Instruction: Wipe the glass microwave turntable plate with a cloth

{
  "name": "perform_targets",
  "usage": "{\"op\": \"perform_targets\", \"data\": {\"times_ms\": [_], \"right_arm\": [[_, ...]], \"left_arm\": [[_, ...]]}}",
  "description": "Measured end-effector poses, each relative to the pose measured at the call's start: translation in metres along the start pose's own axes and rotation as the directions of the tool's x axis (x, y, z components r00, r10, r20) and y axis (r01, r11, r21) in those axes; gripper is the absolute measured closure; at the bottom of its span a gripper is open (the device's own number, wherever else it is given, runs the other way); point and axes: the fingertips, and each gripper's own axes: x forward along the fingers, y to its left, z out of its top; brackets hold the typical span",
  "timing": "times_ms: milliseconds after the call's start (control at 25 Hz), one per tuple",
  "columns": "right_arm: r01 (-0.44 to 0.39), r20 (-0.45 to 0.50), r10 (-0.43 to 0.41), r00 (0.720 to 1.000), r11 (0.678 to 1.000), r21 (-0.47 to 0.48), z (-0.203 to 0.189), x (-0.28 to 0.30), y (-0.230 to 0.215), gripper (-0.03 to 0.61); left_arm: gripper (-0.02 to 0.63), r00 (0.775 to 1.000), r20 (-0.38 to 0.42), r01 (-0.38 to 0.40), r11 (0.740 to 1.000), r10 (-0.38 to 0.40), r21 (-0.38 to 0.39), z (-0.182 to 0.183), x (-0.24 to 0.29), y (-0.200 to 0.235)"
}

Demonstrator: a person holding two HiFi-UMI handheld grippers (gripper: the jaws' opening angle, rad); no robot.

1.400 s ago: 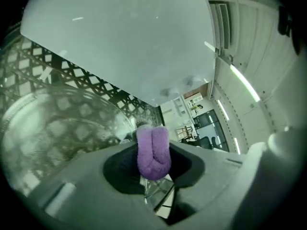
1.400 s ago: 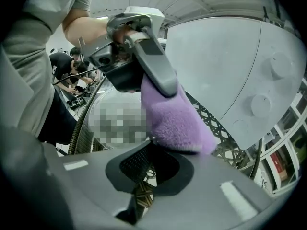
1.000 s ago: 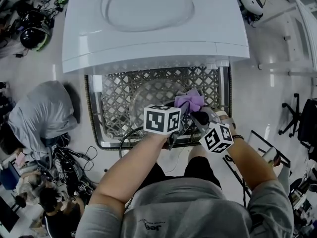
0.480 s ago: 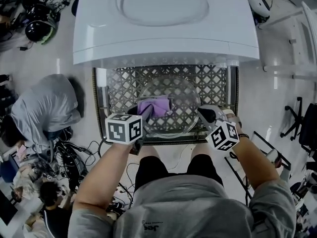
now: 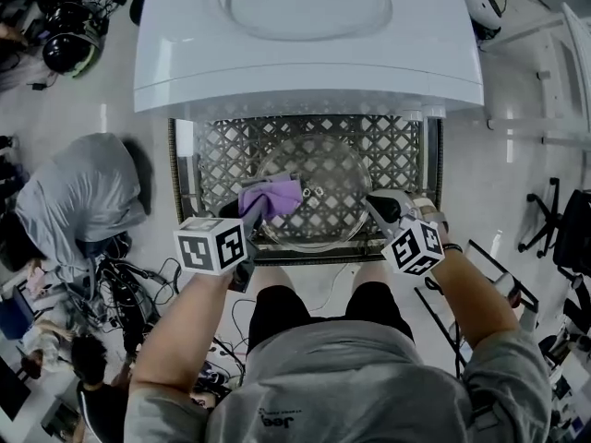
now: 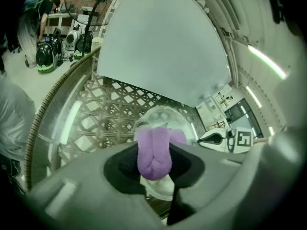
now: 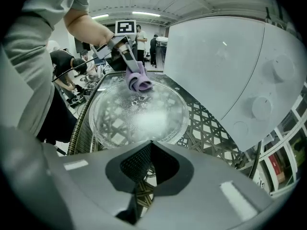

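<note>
The round glass turntable plate lies flat on a lattice table top. My left gripper is at the plate's near left rim, shut on a bunched purple cloth that rests on the glass. In the left gripper view the cloth fills the gap between the jaws, with the plate just beyond. My right gripper sits at the plate's right rim. In the right gripper view its jaws are closed at the near edge of the plate, and the cloth lies across the glass.
A large white panel rises just behind the lattice table. A person in grey crouches on the floor at the left beside tangled cables. Chair frames stand at the right.
My left gripper has carried the purple cloth from the plate's right side across to its near left side. My right gripper has stayed at the right rim.
</note>
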Motion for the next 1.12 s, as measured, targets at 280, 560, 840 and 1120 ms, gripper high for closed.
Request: {"op": "perform_targets", "data": {"times_ms": [280, 560, 840, 1120], "right_arm": [[0.000, 0.018, 0.000, 1.000, 1.000, 0.001, 0.000, 0.001, 0.000, 0.572], [-0.003, 0.021, 0.004, 1.000, 1.000, -0.014, 0.002, -0.001, 0.001, 0.572], [-0.001, 0.017, 0.001, 1.000, 1.000, -0.006, 0.000, 0.000, 0.000, 0.572], [-0.003, 0.009, 0.003, 1.000, 1.000, -0.010, 0.000, -0.001, 0.000, 0.571]], "left_arm": [[0.515, 0.943, -0.052, 0.327, 0.945, -0.328, -0.023, -0.023, 0.055, -0.128], [0.515, 0.954, -0.107, 0.283, 0.959, -0.281, 0.006, -0.035, 0.096, -0.137], [0.515, 0.973, -0.100, 0.214, 0.975, -0.208, 0.058, -0.040, 0.094, -0.120], [0.515, 0.993, -0.076, 0.097, 0.995, -0.096, 0.003, -0.040, 0.034, -0.041]]}}
